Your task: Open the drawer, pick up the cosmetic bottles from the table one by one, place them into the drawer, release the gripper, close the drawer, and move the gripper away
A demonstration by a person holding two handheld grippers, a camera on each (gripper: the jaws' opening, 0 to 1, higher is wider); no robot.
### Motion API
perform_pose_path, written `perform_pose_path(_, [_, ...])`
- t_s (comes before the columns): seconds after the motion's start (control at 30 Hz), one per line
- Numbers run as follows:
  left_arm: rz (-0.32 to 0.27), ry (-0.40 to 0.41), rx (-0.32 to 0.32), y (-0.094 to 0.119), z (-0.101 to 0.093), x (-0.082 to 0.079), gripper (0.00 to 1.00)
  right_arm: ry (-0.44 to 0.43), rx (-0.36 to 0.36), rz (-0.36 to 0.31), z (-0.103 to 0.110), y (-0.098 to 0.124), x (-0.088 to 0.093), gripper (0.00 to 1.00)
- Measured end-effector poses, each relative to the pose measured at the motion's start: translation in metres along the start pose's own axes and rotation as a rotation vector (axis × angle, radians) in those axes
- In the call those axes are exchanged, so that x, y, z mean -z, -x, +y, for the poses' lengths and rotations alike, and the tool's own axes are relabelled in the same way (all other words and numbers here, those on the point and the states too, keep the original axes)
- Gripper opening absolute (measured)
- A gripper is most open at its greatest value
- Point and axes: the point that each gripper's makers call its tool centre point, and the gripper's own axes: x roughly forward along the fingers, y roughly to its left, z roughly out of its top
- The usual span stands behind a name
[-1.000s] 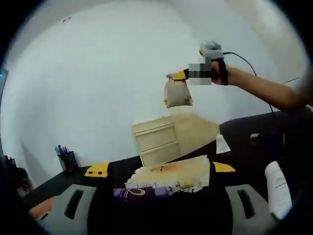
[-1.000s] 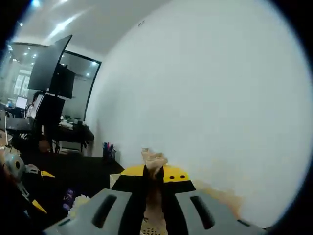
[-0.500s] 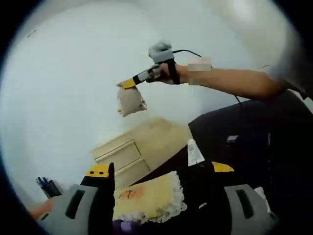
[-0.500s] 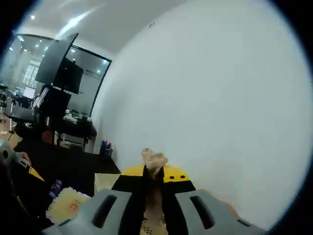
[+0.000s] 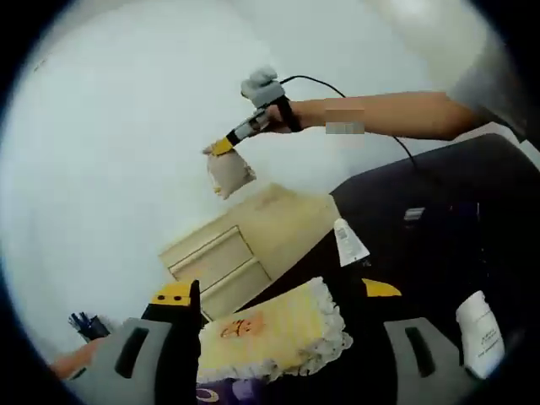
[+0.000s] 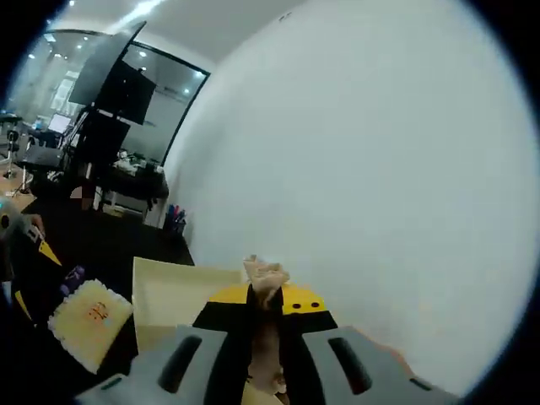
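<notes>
Both views are brightly and evenly lit. The plain white wall (image 6: 380,169) is near overexposed and featureless, brightest toward its upper part. Left of that wall in the right gripper view, small ceiling lights (image 6: 139,15) glare and mirror in a dark glass partition (image 6: 126,84). The matte black tabletop (image 5: 439,211) below the wall swallows detail. Fisheye distortion bends lines near the edges, and both pictures are soft throughout.

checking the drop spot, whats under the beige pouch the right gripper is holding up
The beige pouch hangs from the right gripper above the wooden drawer unit, whose drawers look closed. Its contents cannot be seen.
</notes>
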Motion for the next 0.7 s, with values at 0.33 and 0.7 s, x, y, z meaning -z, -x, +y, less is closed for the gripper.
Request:
perform_pose_path(0.33, [0.004,0.017,-0.003,-0.002,0.003,0.008,0.68,0.029,0.012,0.074,-0.022,-0.038,0.045,0.07])
perform_pose_path(0.7, [0.001,0.039,-0.009,-0.005,0.004,0.011,0.68,0.0,-0.008,0.073,-0.018,-0.058,0.063,0.07])
